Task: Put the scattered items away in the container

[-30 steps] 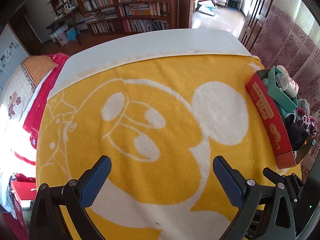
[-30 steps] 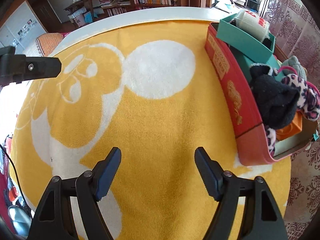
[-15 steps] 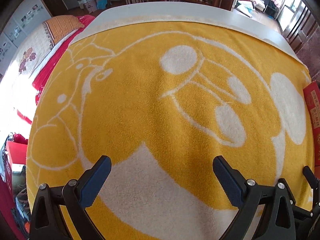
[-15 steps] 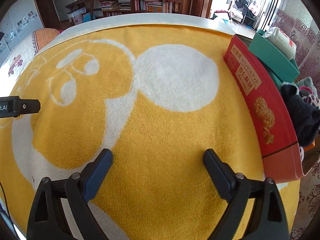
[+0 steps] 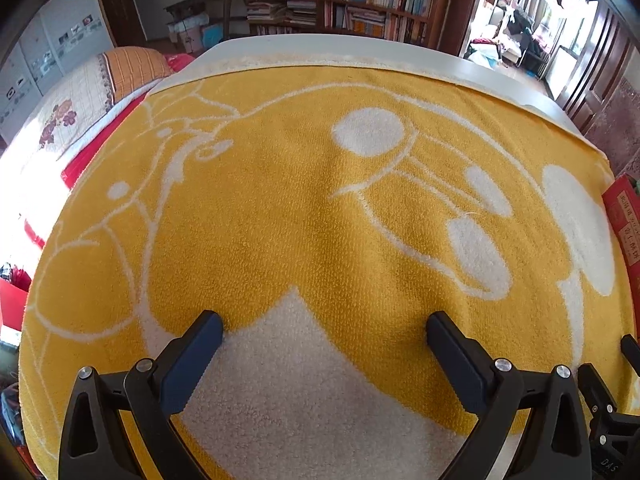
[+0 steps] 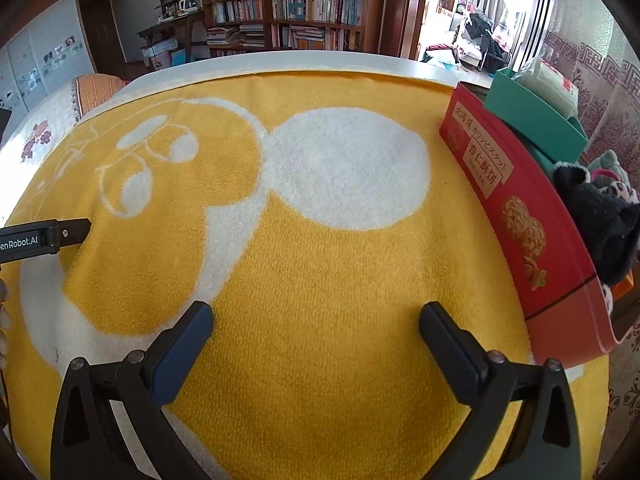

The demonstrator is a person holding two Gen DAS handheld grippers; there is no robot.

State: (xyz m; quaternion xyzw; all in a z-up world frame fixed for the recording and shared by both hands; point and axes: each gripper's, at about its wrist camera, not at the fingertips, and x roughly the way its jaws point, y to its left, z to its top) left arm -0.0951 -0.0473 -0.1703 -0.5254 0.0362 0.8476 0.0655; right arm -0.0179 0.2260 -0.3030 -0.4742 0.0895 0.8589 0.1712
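Note:
A red box [image 6: 524,216] stands at the right edge of the table; its corner also shows in the left wrist view [image 5: 624,216]. In it are a teal box [image 6: 532,120] with a white roll [image 6: 548,84], a black plush [image 6: 600,220] and a leopard-print item [image 6: 616,190]. My right gripper [image 6: 316,320] is open and empty over the yellow towel [image 6: 320,260], left of the box. My left gripper [image 5: 324,328] is open and empty over the towel's white patch [image 5: 304,380]. The left gripper's side shows at the left edge of the right wrist view [image 6: 40,236].
The yellow and white towel [image 5: 280,220] covers a white table [image 5: 320,48]. A bed [image 5: 60,112] with an orange pillow lies to the left. Bookshelves [image 6: 300,4] stand behind. A patterned curtain [image 6: 600,80] hangs at the right.
Both grippers have drawn back and turned left, so the red box has slid toward the right edge of both views. The right gripper's jaws have opened wider. Nothing was picked up.

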